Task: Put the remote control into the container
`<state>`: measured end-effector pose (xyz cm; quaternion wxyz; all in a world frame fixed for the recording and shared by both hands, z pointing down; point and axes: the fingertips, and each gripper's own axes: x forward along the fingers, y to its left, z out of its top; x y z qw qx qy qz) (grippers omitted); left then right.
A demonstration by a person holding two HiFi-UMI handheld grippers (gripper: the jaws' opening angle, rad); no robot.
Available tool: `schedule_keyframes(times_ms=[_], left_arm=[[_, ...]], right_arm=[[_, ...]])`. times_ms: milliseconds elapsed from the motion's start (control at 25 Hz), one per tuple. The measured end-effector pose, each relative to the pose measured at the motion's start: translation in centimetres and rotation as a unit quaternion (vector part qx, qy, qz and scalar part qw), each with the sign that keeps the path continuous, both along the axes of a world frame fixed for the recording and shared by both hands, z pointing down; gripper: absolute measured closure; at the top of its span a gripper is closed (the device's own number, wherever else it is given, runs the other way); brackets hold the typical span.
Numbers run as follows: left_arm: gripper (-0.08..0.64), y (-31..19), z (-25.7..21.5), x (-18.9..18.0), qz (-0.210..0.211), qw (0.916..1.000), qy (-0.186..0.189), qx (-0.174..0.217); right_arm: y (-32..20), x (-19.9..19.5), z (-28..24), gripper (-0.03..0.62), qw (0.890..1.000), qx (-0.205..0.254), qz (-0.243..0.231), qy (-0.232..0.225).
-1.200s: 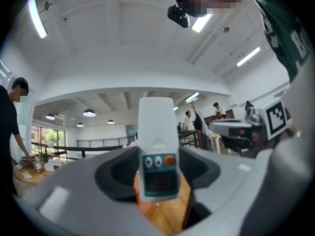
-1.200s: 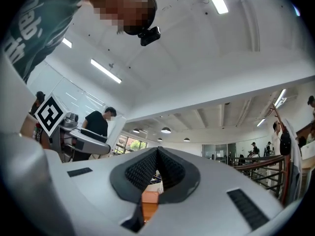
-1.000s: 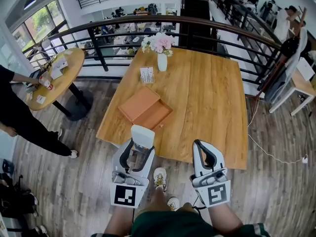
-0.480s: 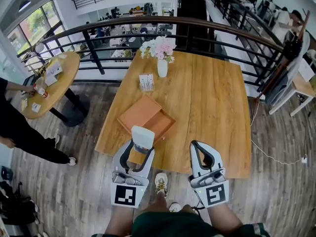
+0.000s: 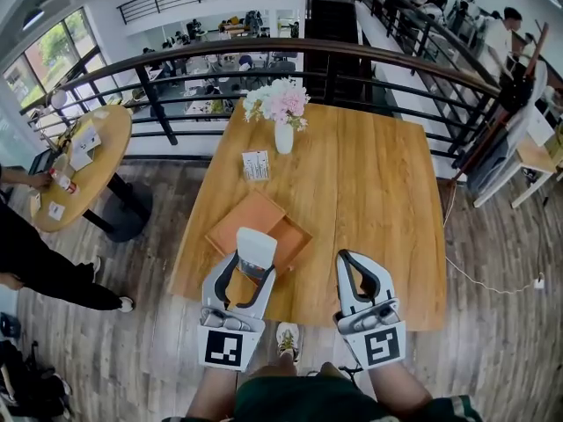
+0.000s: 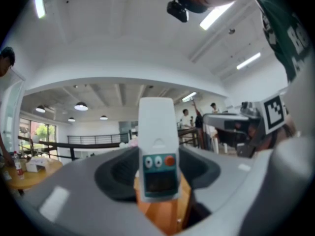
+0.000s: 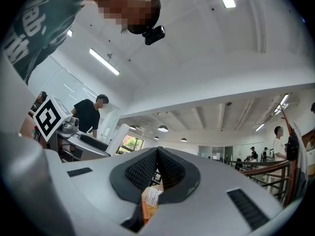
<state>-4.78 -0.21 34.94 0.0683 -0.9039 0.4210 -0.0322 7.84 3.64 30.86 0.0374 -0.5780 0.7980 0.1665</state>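
Smooth plank-wood table (image 5: 369,200) carries one flat orange rectangular container (image 5: 255,221), one white vase (image 5: 283,136) of pink flowers and one small card (image 5: 256,164). Left hand-held gripper (image 5: 250,269) clamps the single white plastic remote control (image 6: 157,146), seen over the container's near edge in the head view. Right hand-held gripper (image 7: 157,154) has its ribbed jaws pressed together on nothing.

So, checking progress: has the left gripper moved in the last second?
Yes. The left gripper went forward: its remote, short of the tray before, now overlaps it.

Smooth wood table (image 5: 378,200), seemingly matt plastic remote (image 5: 255,246)
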Motion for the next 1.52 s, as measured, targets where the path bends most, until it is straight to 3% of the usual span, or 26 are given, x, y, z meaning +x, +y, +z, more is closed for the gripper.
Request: schedule_keyframes(times_ms=[840,1520], left_arm=[[0.311,-7.1,1.3,-0.1,0.044,0.9988,-0.008,-0.022],[0.313,-9.2,2.3,1.0,0.012,0.9989,-0.023,-0.040]], right_arm=[[-7.9,-1.5,-2.0,0.577,0.999,0.012,0.040,0.024],[-11.5,-0.2,-0.5,0.577,1.000,-0.002,-0.001,0.012]])
